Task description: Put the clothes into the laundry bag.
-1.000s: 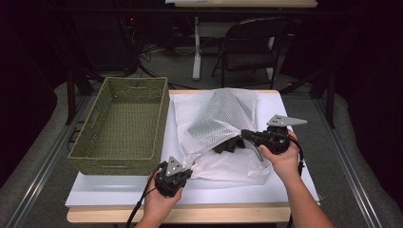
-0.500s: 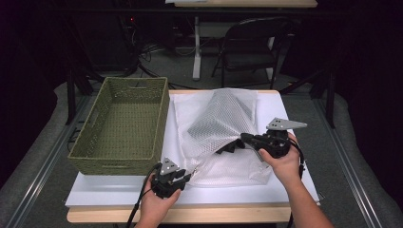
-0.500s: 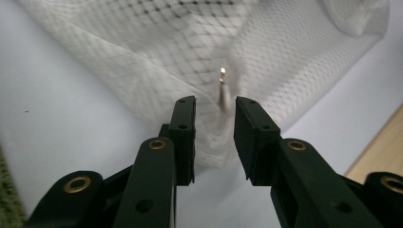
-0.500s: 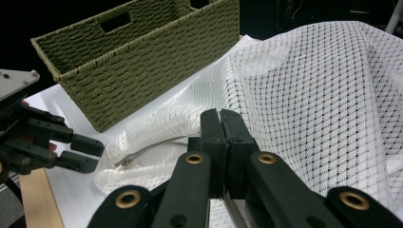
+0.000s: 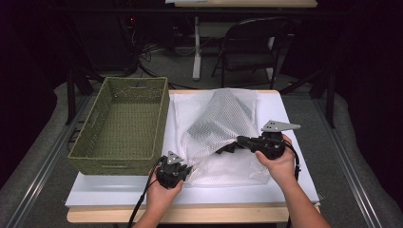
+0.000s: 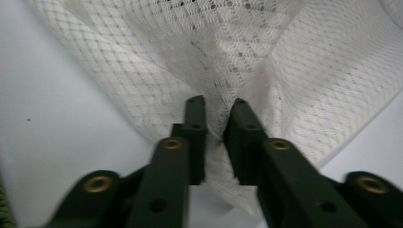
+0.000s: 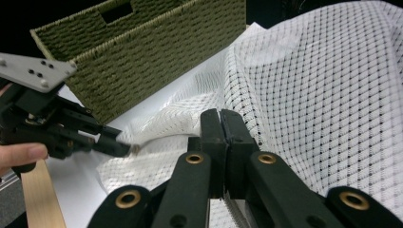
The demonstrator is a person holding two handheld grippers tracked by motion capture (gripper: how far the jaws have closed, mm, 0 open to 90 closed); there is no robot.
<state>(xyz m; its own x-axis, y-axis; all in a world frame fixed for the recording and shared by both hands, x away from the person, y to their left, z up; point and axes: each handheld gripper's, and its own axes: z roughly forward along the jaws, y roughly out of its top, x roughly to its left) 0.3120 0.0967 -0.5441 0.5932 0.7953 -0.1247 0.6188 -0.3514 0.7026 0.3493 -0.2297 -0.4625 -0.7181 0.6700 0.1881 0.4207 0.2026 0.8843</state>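
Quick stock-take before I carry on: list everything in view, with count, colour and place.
mesh laundry bag: one, white, middle of the table, partly lifted
woven basket: one, olive green, left side of the table
table: one, white top with wooden edge
chair: one, dark, on the floor beyond the table
left gripper: one, black, jaws have just been closing on the bag's near corner
right gripper: one, black, shut on the bag's mesh

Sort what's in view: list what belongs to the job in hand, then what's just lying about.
In the job:
white mesh bag
left tool, pinching the bag's near corner
right tool, shut on the mesh

Lying about:
green woven basket
chair behind the table
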